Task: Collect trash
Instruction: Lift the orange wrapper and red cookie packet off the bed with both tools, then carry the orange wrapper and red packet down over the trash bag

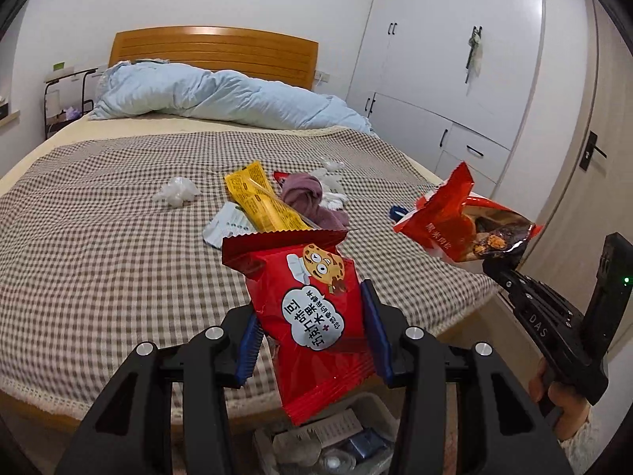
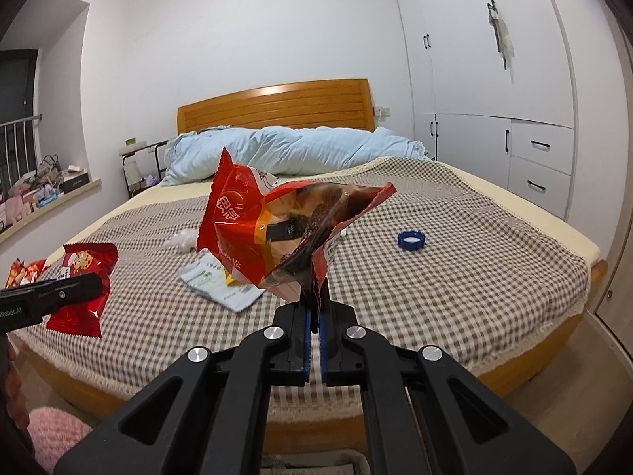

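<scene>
Firmly, the left gripper (image 1: pixel 312 328) pinches one red cookie packet (image 1: pixel 312 316) between its two blue pads (image 1: pixel 376 332), the packet standing upright with its lower end hanging below the fingers. The right gripper (image 2: pixel 314 308) has its fingers pressed together on the bottom corner of a second red snack bag (image 2: pixel 285 233), which fans up and out above them. Ahead of the left fingers, on the checked bed cover (image 1: pixel 118 237), lie one yellow wrapper (image 1: pixel 263 200), one pale flat packet (image 1: pixel 229 227), one mauve cloth (image 1: pixel 312 198) and one crumpled white tissue (image 1: pixel 176 192). Beyond the right fingers, to their right, sits one blue bottle cap (image 2: pixel 412 240), with bare cover around it. Below both grippers, past the bed's near edge, one bin (image 1: pixel 356 435) of rubbish shows.
</scene>
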`<control>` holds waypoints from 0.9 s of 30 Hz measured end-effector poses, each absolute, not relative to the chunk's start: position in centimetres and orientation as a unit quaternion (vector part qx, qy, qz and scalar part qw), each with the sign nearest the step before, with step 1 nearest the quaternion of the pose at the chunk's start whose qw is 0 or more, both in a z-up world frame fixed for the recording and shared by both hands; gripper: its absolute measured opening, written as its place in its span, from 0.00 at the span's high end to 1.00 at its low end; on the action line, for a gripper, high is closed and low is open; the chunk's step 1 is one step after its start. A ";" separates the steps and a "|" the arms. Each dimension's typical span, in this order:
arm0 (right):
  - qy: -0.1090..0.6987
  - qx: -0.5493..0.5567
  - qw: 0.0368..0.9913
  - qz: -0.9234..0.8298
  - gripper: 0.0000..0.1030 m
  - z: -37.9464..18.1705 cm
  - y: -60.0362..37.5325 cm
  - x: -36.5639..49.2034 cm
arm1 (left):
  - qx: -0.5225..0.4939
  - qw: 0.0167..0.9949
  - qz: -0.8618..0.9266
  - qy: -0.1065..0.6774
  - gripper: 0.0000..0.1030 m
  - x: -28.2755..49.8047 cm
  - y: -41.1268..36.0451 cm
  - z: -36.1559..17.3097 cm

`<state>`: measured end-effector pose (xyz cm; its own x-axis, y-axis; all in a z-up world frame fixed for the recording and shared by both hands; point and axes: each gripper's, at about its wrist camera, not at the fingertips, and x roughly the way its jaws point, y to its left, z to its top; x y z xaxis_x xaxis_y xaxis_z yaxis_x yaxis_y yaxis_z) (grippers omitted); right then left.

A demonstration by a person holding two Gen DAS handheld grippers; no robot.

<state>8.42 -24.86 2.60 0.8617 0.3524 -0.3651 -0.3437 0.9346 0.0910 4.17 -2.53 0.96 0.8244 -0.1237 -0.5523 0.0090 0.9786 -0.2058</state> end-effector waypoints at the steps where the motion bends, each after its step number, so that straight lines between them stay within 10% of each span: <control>1: 0.194 0.010 0.964 0.181 0.97 2.4 -24.9 8.1 | -0.097 0.950 -0.037 0.296 0.58 3.8 -2.7 0.7; 27: 0.279 -0.016 0.938 0.205 0.97 -4.2 -25.9 3.4 | -0.087 0.922 -0.081 0.369 0.58 -0.8 -5.7 -7.4</control>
